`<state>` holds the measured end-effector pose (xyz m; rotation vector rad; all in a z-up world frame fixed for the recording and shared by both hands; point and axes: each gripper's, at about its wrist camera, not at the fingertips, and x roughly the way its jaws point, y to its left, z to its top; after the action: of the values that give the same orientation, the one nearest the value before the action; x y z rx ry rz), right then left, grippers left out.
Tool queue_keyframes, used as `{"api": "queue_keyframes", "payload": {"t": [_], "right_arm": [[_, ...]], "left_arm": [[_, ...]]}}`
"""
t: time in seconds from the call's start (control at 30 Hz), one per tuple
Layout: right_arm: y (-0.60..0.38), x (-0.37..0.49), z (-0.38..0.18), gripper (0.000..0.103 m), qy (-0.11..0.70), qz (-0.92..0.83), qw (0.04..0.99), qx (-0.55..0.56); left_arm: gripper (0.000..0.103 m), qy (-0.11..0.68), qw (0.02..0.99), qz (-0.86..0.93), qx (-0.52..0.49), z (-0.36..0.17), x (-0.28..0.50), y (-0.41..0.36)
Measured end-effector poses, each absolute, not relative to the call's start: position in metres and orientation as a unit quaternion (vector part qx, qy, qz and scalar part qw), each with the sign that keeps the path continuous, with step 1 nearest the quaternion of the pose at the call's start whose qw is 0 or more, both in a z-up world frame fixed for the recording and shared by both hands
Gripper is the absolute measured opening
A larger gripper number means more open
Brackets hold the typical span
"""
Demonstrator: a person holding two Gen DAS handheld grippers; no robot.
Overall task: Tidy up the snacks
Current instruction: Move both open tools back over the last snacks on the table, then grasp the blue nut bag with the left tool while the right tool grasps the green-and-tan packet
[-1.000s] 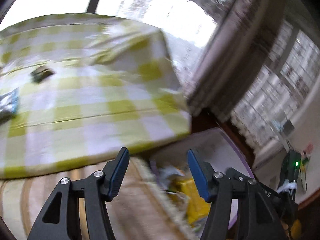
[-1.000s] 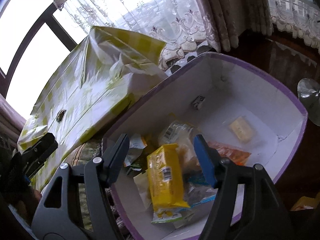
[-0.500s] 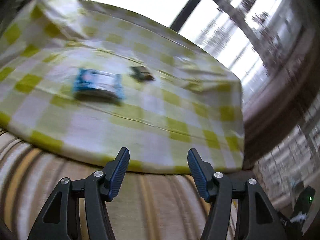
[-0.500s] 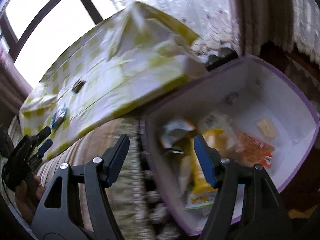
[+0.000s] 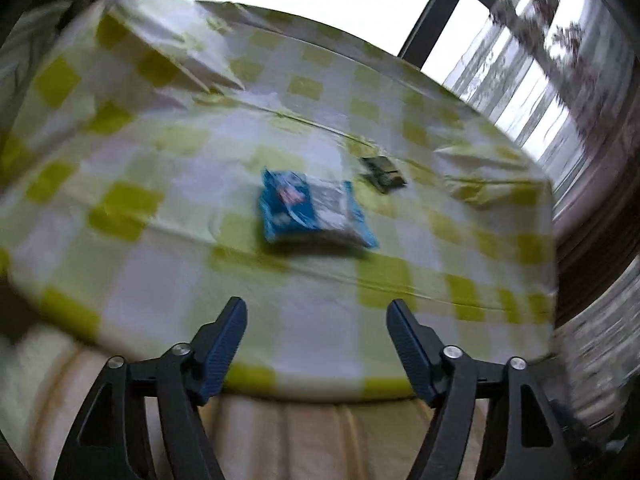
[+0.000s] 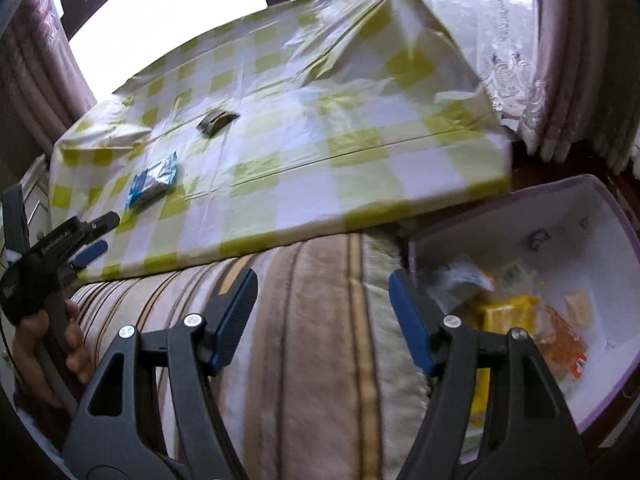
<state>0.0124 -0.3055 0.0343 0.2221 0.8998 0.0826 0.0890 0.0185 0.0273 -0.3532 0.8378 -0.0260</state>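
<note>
glossy plastic checked tablecloth [image 6: 360, 128], shiny foil snack packet [image 5: 312, 210], matt cardboard box [image 6: 576, 216]

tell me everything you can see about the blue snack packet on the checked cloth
The blue snack packet is a flat, glossy, foil-like pouch, blue with a white and silvery printed panel; the print is too blurred to read. It lies flat on the yellow-and-white checked cloth, sealed as far as can be seen, apart from the small dark packet beyond it. Nothing grips it; the left tongs are open, short of it.

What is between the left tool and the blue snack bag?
Only bare checked tablecloth lies between the left tool and the blue snack bag, as the left wrist view shows.
</note>
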Motion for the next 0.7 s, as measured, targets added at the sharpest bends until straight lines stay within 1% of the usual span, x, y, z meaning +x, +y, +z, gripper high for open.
{"api": "queue_keyframes", "payload": {"t": [0.03,0.17,0.27,0.3,0.4,0.63,0.7], "right_arm": [[-0.302,0.019,0.033,0.071,0.437,0.043,0.892,0.106],[-0.289,0.041,0.034,0.071,0.439,0.055,0.891,0.102],[-0.279,0.056,0.036,0.074,0.436,0.059,0.893,0.096],[-0.277,0.06,0.036,0.074,0.435,0.061,0.893,0.094],[-0.271,0.073,0.033,0.074,0.438,0.066,0.892,0.093],[-0.268,0.089,0.024,0.074,0.447,0.071,0.886,0.103],[-0.267,0.092,0.022,0.074,0.448,0.073,0.885,0.102]], "left_arm": [[0.08,0.407,0.9,-0.01,-0.156,0.028,0.094,0.019],[0.083,0.42,0.904,-0.005,-0.084,0.029,0.121,0.02],[0.083,0.434,0.901,-0.024,-0.011,0.024,0.14,0.008],[0.083,0.438,0.898,-0.03,0.028,0.021,0.146,0.001],[0.083,0.431,0.896,-0.028,0.104,0.016,0.159,-0.01],[0.084,0.406,0.891,-0.058,0.192,0.013,0.19,-0.028],[0.084,0.412,0.889,-0.07,0.189,0.012,0.204,-0.029]]}}
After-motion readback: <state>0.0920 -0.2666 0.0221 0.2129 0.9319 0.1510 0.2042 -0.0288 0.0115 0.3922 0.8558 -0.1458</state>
